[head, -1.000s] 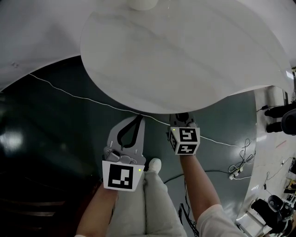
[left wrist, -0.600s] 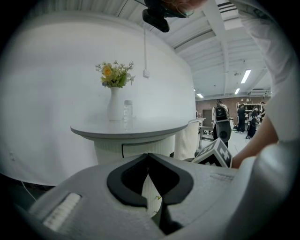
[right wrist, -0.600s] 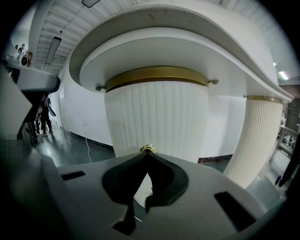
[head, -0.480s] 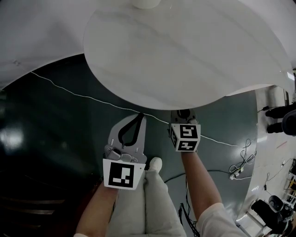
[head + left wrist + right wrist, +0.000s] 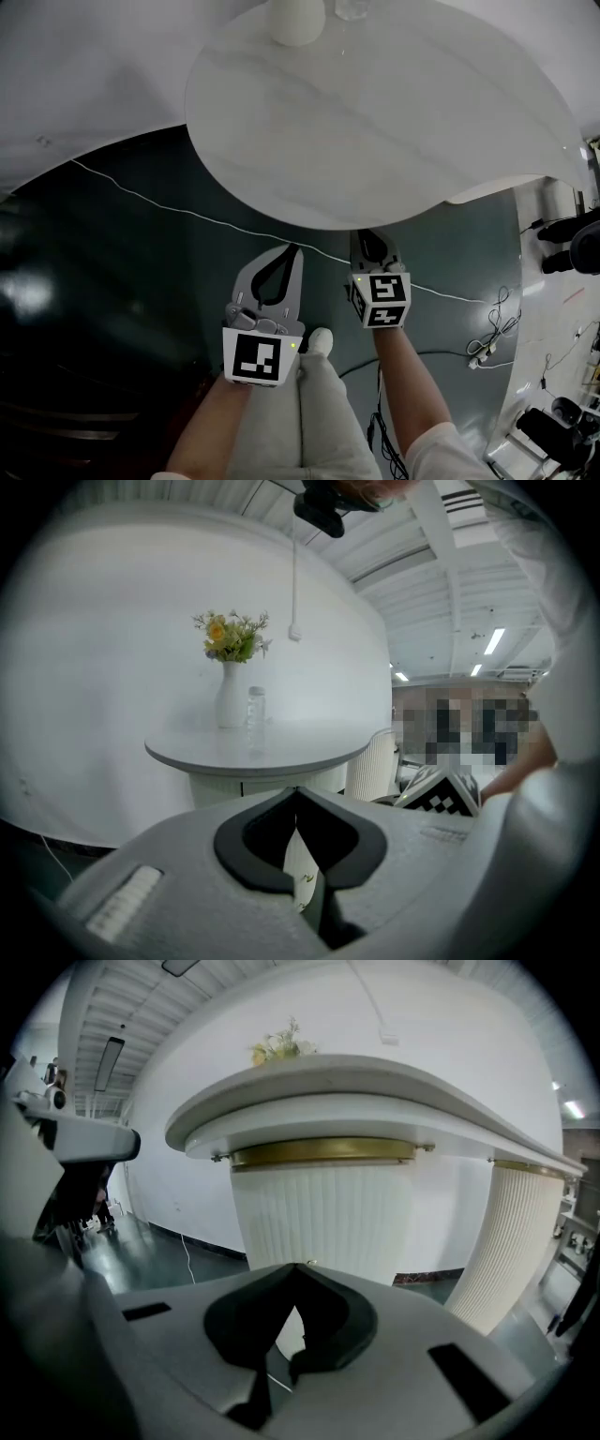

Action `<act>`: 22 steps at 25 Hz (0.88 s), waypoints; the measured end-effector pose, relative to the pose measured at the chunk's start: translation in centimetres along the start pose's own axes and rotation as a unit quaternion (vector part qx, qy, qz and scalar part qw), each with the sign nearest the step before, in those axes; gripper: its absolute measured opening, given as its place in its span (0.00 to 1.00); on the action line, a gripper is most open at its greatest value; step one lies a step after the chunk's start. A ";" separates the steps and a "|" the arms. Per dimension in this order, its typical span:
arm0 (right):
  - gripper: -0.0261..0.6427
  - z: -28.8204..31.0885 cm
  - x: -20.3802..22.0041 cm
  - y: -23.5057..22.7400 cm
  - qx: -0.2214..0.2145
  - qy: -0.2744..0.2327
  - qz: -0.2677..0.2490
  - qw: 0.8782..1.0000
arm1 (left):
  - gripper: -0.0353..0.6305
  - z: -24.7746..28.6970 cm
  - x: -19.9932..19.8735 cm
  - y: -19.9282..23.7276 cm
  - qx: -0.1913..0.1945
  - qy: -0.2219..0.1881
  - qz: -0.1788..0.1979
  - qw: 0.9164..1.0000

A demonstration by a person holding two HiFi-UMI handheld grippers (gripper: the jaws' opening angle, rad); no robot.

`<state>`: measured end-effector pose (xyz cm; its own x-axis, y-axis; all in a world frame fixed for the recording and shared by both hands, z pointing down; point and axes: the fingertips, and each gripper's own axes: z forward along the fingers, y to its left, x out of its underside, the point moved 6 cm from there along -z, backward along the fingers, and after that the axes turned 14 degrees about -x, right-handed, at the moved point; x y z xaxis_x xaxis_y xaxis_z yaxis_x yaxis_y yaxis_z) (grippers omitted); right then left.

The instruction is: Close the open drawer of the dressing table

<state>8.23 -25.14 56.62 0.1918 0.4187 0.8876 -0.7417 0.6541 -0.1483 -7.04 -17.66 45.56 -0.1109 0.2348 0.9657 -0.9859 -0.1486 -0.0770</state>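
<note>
The white dressing table (image 5: 394,112) fills the upper middle of the head view, with a white vase (image 5: 295,21) at its far edge. My left gripper (image 5: 292,249) hangs shut and empty over the dark floor, just short of the table's near edge. My right gripper (image 5: 373,235) is shut and empty too, its tips at that edge. In the right gripper view, the jaws (image 5: 301,1267) point at the ribbed pedestal (image 5: 323,1222) and a gold band (image 5: 323,1152) under the top. The left gripper (image 5: 296,790) faces the flower vase (image 5: 230,691) and a bottle (image 5: 255,708). I cannot make out an open drawer.
A white cable (image 5: 141,194) runs across the dark glossy floor (image 5: 112,281) under the table. More cables and a power strip (image 5: 483,349) lie at the right. A second ribbed column (image 5: 511,1241) stands right of the pedestal. The person's legs and shoe (image 5: 317,339) are below the grippers.
Both grippers have drawn back a little from the table's edge and sit lower in the head view. The table has shifted up and to the right. Both stay shut.
</note>
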 end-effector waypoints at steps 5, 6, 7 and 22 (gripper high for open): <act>0.04 -2.2 -1.8 1.1 -0.008 0.003 0.004 1.000 | 0.08 -0.6 -1.0 0.6 0.000 0.006 0.003 1.000; 0.03 -2.6 -2.2 1.3 -0.010 0.003 0.001 1.000 | 0.08 -0.7 -1.2 0.8 -0.001 0.006 0.004 1.000; 0.04 -2.9 -2.6 1.5 -0.012 0.004 -0.002 1.000 | 0.08 -0.7 -1.5 0.9 -0.001 0.006 0.005 1.000; 0.04 -10.0 -8.3 6.1 -0.051 0.008 -0.038 0.998 | 0.08 -3.2 -7.2 1.1 0.015 -0.025 0.007 1.000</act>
<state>8.50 -18.33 43.95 0.2565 0.3749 0.8909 -0.6550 0.7452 -0.1250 -7.76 -16.45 37.71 -0.1178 0.1846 0.9757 -0.9800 -0.1805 -0.0841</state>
